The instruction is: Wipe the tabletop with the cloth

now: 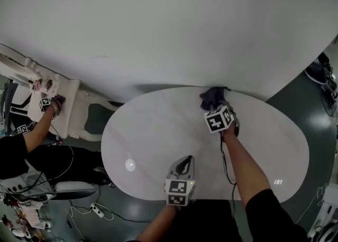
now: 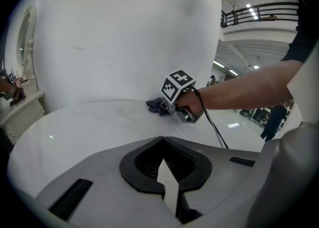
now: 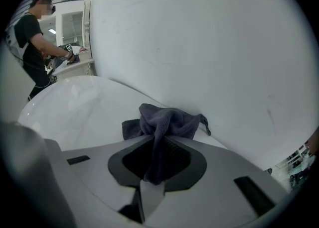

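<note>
White wall point(image 1: 158, 24), bystander point(image 3: 26, 35), power strip point(image 1: 97, 211)

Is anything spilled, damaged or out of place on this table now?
Nothing stands out. The tabletop shows no spill or damage; the cloth is bunched in the right gripper at the far edge, beside the wall.

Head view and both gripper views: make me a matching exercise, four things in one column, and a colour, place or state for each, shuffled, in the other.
Things:
1. cloth
2. left gripper
3. right gripper
4. tabletop

Descriptions:
A. jaws shut, nothing between them
B. white and oval
C. dark, bunched at the table's far edge
D. jaws shut on fabric

Pairs: 1-C, 2-A, 3-D, 4-B
</note>
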Demonstrator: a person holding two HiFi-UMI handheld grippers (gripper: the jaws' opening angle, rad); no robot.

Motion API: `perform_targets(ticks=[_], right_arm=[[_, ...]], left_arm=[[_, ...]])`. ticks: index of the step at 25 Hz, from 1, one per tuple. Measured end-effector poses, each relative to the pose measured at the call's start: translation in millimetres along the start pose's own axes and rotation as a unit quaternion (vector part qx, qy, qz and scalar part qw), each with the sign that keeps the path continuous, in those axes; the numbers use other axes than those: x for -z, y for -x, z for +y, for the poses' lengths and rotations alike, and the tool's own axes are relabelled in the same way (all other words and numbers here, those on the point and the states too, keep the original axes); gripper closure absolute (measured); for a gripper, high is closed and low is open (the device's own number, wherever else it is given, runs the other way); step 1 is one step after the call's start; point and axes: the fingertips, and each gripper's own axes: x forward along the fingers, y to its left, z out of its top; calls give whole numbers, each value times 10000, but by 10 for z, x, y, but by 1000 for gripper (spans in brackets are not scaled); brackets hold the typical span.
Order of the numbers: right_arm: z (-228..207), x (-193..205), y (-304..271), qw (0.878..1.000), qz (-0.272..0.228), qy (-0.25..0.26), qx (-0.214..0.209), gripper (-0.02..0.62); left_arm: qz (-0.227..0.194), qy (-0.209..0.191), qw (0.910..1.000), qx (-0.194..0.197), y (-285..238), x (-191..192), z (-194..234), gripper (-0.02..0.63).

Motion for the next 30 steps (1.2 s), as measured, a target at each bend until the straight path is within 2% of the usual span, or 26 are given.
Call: perform_targets(ticks=[9,23,30], right_arm=[[429,-304,-167,9996,4,268,-83,551],[1030,-785,-390,9999,-62,109,-106,551],[1411,-1035,-508,9994,-159,163,-261,551]], left_arm=[[20,50,10000,30,169,82,317,600],[135,-77,9999,65,377,135,1044,600],[152,-27,9998,-100,466,149,1444,600]])
